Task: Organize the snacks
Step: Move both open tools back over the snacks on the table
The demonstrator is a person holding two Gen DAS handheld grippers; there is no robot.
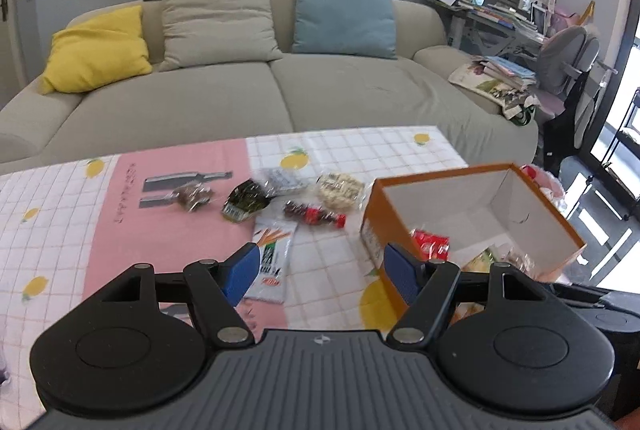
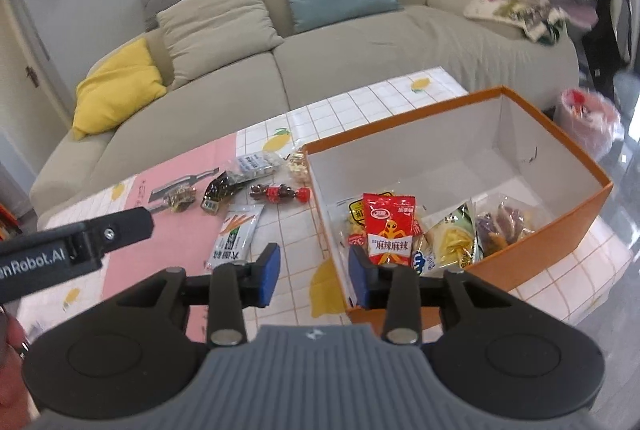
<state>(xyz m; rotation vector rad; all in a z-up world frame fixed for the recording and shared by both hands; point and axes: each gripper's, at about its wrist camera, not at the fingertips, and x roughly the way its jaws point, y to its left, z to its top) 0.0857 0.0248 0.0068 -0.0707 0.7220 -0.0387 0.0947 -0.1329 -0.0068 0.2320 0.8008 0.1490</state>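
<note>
An orange box (image 2: 516,250) (image 1: 540,206) stands on the right of the table and holds several snack packs, a red pack (image 2: 390,226) (image 1: 430,242) foremost. Loose snacks lie left of it: a white carrot-print pack (image 1: 274,262) (image 2: 236,236), a dark red candy pack (image 1: 314,214) (image 2: 278,193), a dark green pack (image 1: 244,200) (image 2: 218,192), a pale round pack (image 1: 340,188), a clear pack (image 1: 280,180) (image 2: 256,163) and a small brown one (image 1: 192,195) (image 2: 180,199). My left gripper (image 1: 322,268) hovers open and empty above the table. My right gripper (image 2: 314,272) is open and empty by the box's near left corner.
A checked cloth with lemons and a pink panel covers the table (image 1: 60,214). A beige sofa (image 1: 240,90) with cushions stands behind it. The left gripper's body (image 2: 76,240) crosses the right wrist view's left side. A cluttered desk (image 1: 500,10) and a chair stand at far right.
</note>
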